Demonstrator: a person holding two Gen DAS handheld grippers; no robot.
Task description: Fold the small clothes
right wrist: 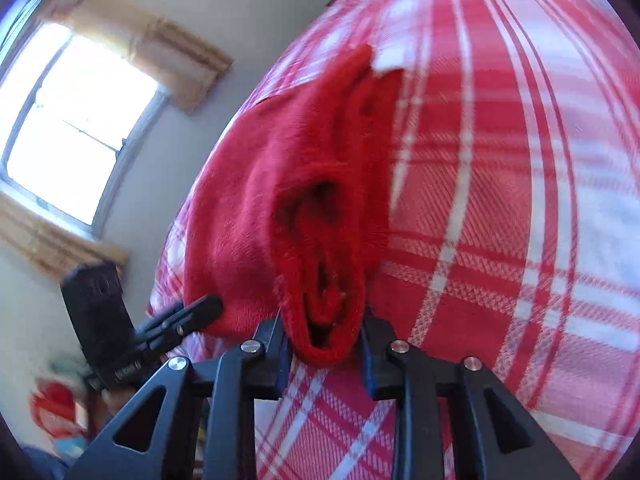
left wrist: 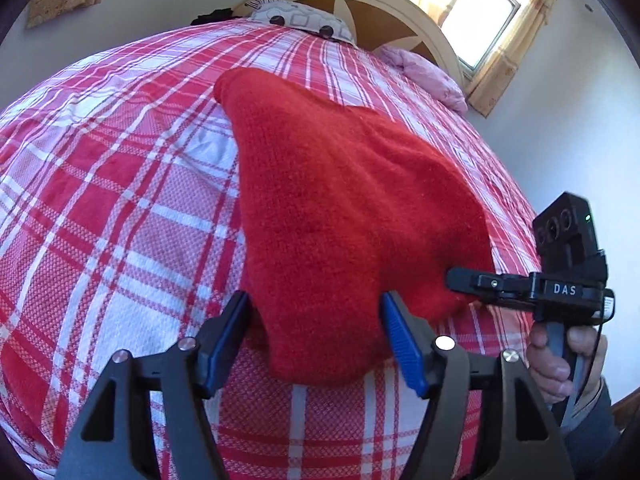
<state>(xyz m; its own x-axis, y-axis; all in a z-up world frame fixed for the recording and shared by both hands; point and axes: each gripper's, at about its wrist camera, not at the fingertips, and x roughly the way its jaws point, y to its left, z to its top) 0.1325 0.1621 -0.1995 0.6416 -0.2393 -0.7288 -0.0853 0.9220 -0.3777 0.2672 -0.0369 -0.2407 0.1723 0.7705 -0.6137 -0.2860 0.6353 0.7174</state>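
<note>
red knit garment [left wrist: 340, 208] sprawled on the red plaid bedspread [left wrist: 120, 208], pillow [left wrist: 304, 20] and headboard [left wrist: 400, 12] at 12 o'clock, window [left wrist: 480, 12] at 1, left gripper [left wrist: 316, 336] jaws wide around its near hem, right gripper [right wrist: 324, 344] pinching a bunched edge, hand [left wrist: 560, 364] at 4

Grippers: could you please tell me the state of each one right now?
Left gripper: open, the red knit garment lying loose between its jaws.
Right gripper: closed on the red knit garment.

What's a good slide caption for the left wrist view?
Left gripper open around a red knit garment on a plaid bedspread, right gripper at its edge.
</note>
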